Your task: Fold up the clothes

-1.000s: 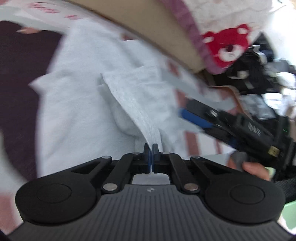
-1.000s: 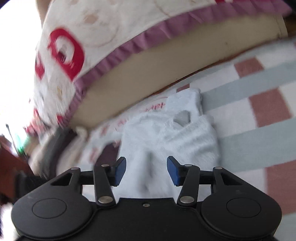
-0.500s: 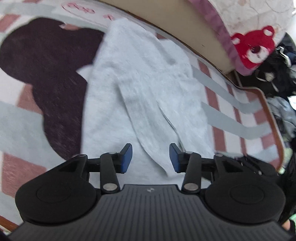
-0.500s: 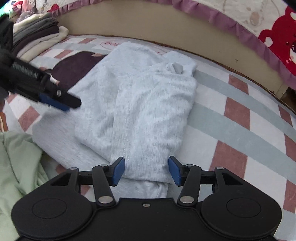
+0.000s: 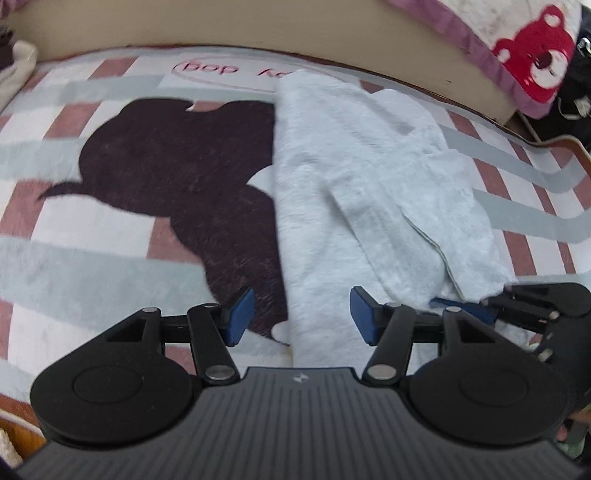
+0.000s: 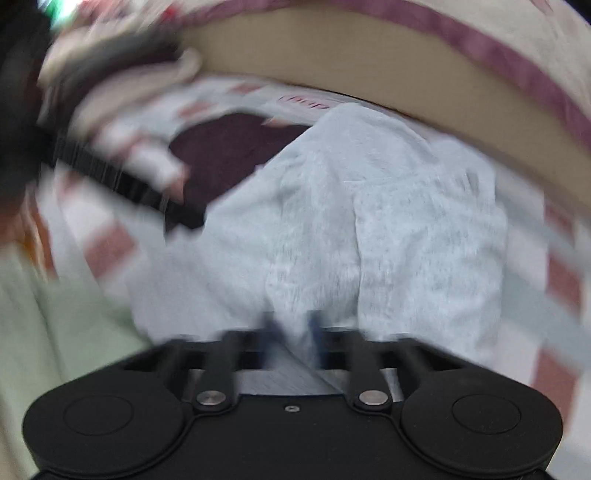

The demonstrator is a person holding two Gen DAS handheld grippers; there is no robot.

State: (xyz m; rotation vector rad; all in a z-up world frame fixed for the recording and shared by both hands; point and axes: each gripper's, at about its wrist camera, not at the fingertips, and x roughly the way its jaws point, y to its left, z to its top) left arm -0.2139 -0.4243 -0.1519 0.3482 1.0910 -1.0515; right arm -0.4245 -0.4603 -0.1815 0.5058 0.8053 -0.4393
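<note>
rug (image 5: 92, 266): big striped thing with a dark bear shape printed on it, covers basically the whole floor in view.

bed edge (image 5: 258, 26): tan base running along the back, purple-trimmed bear blanket (image 5: 532, 62) hanging over it.

grey garment (image 5: 354, 192): lies flat on the rug just right of the dark bear shape, already folded in lengthwise with a sleeve laid across the top.

step: looks like mid-fold, sides are in, the bottom-to-top fold isn't done yet.

left gripper (image 5: 302, 319): fingers wide apart, holding nothing, hovering over the near hem's left part.

right gripper (image 6: 291, 332): super blurry, but the fingers look nearly together with near-hem fabric between them, so I'd say pinching the garment.

next move: my guess, left needs to drop and close on the hem too, then both carry it toward the collar evenly.

green cloth (image 6: 55, 325): off to the left, not involved.
</note>
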